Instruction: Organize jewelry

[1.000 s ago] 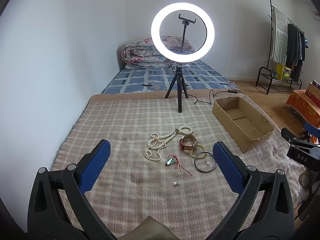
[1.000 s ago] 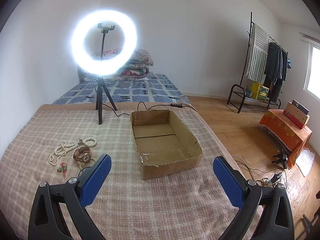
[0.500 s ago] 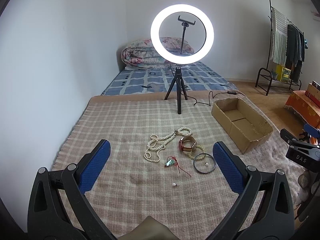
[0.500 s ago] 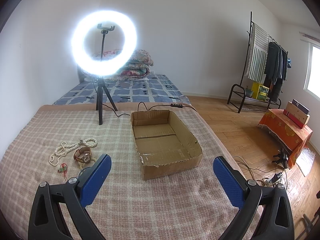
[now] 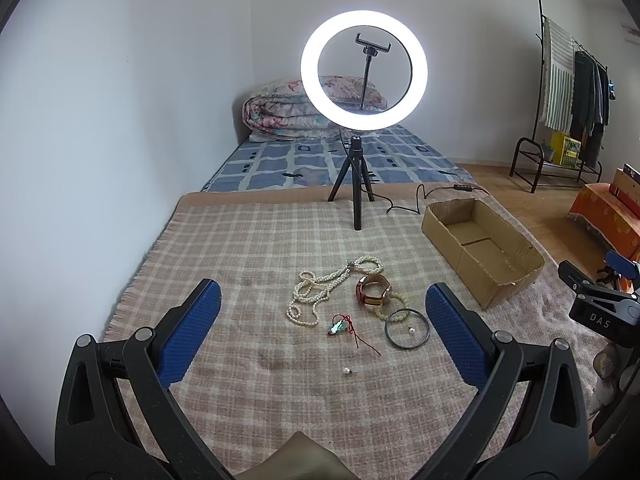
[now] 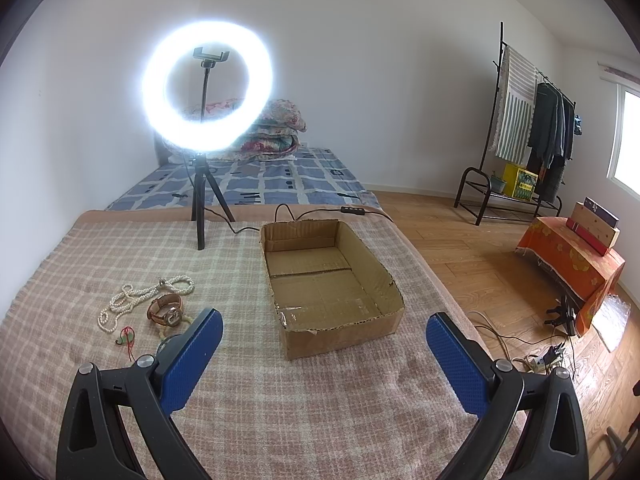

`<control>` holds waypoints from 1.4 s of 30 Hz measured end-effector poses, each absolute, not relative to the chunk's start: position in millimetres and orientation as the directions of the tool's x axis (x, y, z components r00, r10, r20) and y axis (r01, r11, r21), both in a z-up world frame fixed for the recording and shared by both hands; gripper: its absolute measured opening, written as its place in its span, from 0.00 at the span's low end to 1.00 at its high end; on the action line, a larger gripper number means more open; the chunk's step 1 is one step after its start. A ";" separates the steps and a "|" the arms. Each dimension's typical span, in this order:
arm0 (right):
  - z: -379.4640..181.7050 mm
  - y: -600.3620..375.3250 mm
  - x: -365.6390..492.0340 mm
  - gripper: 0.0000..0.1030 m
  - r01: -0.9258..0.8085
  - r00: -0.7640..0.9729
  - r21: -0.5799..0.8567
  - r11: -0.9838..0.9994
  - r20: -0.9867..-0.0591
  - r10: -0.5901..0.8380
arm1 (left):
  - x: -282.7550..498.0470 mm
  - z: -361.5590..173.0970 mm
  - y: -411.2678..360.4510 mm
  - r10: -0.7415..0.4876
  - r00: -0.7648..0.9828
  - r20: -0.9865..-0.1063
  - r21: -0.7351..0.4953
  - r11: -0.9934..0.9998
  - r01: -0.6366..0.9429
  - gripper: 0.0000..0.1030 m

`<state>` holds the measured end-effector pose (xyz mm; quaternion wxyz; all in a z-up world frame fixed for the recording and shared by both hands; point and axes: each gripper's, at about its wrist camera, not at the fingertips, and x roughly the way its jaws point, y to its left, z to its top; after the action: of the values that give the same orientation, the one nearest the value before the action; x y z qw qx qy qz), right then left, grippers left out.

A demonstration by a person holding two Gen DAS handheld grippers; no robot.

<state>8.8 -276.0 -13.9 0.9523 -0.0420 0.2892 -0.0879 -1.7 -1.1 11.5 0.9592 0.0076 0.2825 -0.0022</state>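
Left gripper [image 5: 320,328]: I see its jaws spread wide, nothing between them.
Right gripper [image 6: 324,354]: spread too, empty.
Jewelry: pearl necklace [image 5: 324,286], watch [image 5: 374,295], dark bangle [image 5: 407,329] lie left of the cardboard box [image 6: 340,330], on the plaid blanket [image 5: 248,248].

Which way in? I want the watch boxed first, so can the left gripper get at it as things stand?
Probably yes. The left gripper is open, and the watch lies uncovered ahead of it on the blanket, though it touches the bead bracelet.
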 end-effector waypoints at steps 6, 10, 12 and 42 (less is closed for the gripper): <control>-13.3 -274.2 8.7 1.00 0.143 0.816 -0.130 0.981 -0.546 -0.191 | -2.1 10.4 0.2 -0.001 0.840 -0.542 0.012 1.000 0.010 1.00; -13.7 -274.2 8.8 1.00 0.143 0.816 -0.129 0.981 -0.545 -0.191 | -2.4 9.4 0.5 -0.001 0.841 -0.541 0.012 1.000 0.009 1.00; -13.6 -274.4 9.0 1.00 0.143 0.816 -0.129 0.981 -0.546 -0.191 | -2.5 10.3 0.0 -0.001 0.841 -0.541 0.011 1.000 0.008 1.00; -20.2 -264.7 12.2 1.00 0.125 0.809 -0.123 0.984 -0.562 -0.173 | 5.0 3.8 7.1 0.011 0.830 -0.558 0.013 1.000 -0.005 1.00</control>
<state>12.2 -264.7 -20.2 0.9503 -0.0400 0.2988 -0.0784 5.0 7.1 3.8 0.9565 0.0054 0.2918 0.0043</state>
